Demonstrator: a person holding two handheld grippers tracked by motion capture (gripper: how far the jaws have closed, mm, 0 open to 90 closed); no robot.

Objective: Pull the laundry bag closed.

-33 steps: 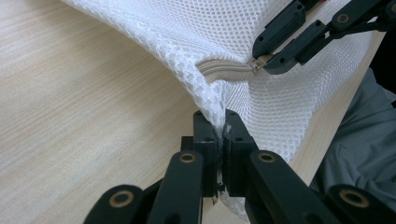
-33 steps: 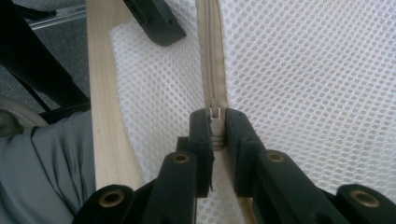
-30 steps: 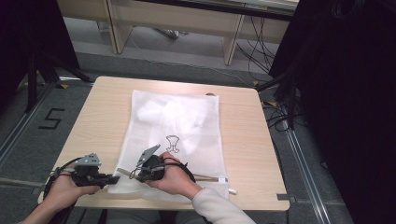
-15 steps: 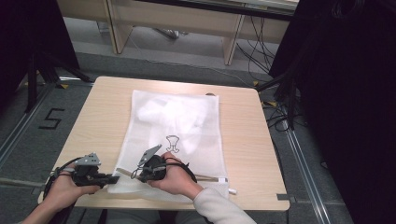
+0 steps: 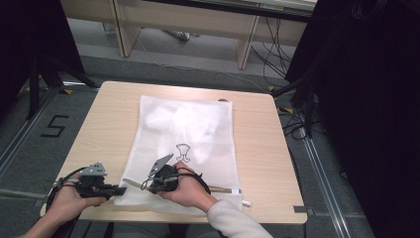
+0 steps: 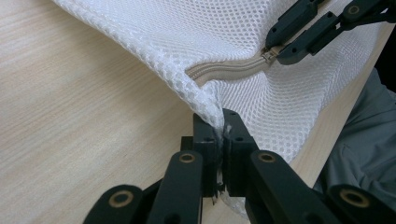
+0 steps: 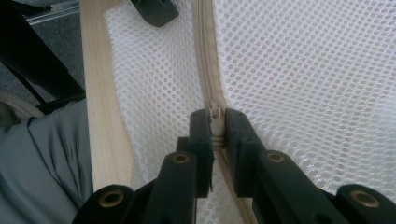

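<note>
At the table's near edge, the left gripper (image 6: 219, 135) is clenched on the floppy, light mesh bag's (image 5: 188, 134) corner while the right gripper (image 7: 215, 123) pinches the zip pull (image 7: 214, 114), probably the best spots to hold something this limp.

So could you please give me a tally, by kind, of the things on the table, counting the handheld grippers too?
White mesh laundry bags: 1
Beige zippers on the bag: 1
Handheld grippers: 2, the left gripper pinching the bag's corner, the right gripper closed on the zipper pull
Total: 4
</note>
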